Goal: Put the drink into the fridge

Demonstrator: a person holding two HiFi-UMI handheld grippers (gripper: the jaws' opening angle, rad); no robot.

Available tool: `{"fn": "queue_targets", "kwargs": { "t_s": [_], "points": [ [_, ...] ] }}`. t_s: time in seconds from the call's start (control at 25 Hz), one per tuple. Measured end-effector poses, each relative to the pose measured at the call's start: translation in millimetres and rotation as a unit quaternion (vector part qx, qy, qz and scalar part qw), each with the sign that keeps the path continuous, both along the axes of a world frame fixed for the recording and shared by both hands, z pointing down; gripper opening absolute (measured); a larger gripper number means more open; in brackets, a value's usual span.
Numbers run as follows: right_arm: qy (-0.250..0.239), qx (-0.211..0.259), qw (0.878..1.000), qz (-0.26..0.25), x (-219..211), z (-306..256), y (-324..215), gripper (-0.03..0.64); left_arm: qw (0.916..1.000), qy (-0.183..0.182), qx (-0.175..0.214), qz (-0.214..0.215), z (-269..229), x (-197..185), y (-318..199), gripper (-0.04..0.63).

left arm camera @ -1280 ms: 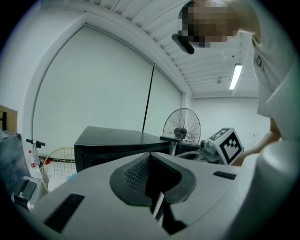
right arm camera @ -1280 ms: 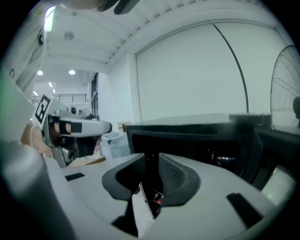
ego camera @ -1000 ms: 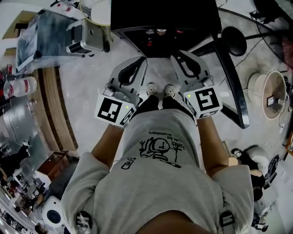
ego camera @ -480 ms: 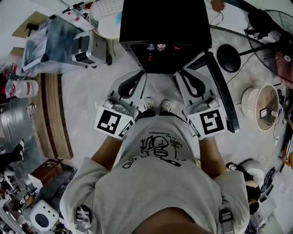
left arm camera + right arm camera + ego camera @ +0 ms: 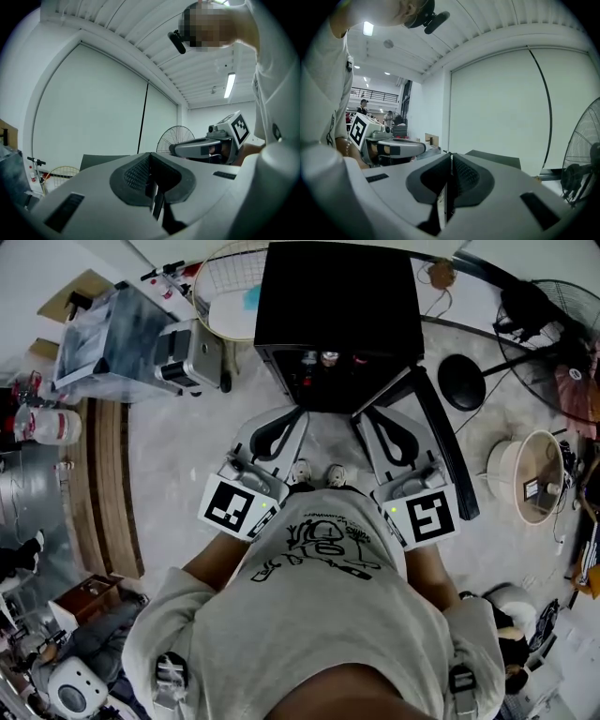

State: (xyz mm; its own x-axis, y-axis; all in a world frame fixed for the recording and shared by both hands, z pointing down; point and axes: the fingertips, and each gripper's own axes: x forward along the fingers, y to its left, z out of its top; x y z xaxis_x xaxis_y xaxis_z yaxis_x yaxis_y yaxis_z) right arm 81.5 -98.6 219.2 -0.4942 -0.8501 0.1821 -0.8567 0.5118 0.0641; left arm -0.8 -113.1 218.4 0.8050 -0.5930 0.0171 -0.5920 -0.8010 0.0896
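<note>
A black fridge (image 5: 337, 296) stands on the floor in front of my feet, its door (image 5: 442, 451) swung open to the right. A few drinks (image 5: 328, 359) show on the shelf just inside. My left gripper (image 5: 289, 420) and right gripper (image 5: 369, 420) are held side by side near my waist, short of the opening. In the left gripper view the left gripper (image 5: 150, 155) is shut and empty. In the right gripper view the right gripper (image 5: 451, 157) is closing its last bit, pads meeting with nothing between them. Neither holds a drink.
A standing fan (image 5: 553, 324) and a round white appliance (image 5: 523, 474) are at the right, with a black round base (image 5: 459, 381) beside the door. A racket (image 5: 225, 277), a plastic-covered box (image 5: 112, 329) and curved wooden boards (image 5: 103, 484) lie at the left.
The view has tilted so the whole fridge top now shows. Both grippers stay close to my body, drawn slightly nearer together.
</note>
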Motion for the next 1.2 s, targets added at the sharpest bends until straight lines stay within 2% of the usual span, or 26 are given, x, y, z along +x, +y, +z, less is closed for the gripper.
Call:
{"fn": "queue_targets", "kwargs": {
  "t_s": [0.2, 0.68, 1.2],
  "points": [
    [-0.023, 0.012, 1.000, 0.012, -1.2, -22.8, 4.9, 0.018, 1.0000, 0.003, 0.000, 0.002, -9.4, -0.1, 6.5, 0.020],
    [0.000, 0.022, 1.000, 0.010, 5.6, -30.6, 6.9, 0.006, 0.9998, 0.015, 0.015, 0.000, -25.9, 3.8, 2.4, 0.020],
    [-0.013, 0.013, 1.000, 0.022, 8.8, -31.9, 3.0, 0.006, 0.9999, 0.013, 0.008, 0.002, -24.0, 6.0, 0.2, 0.020]
  ]
}}
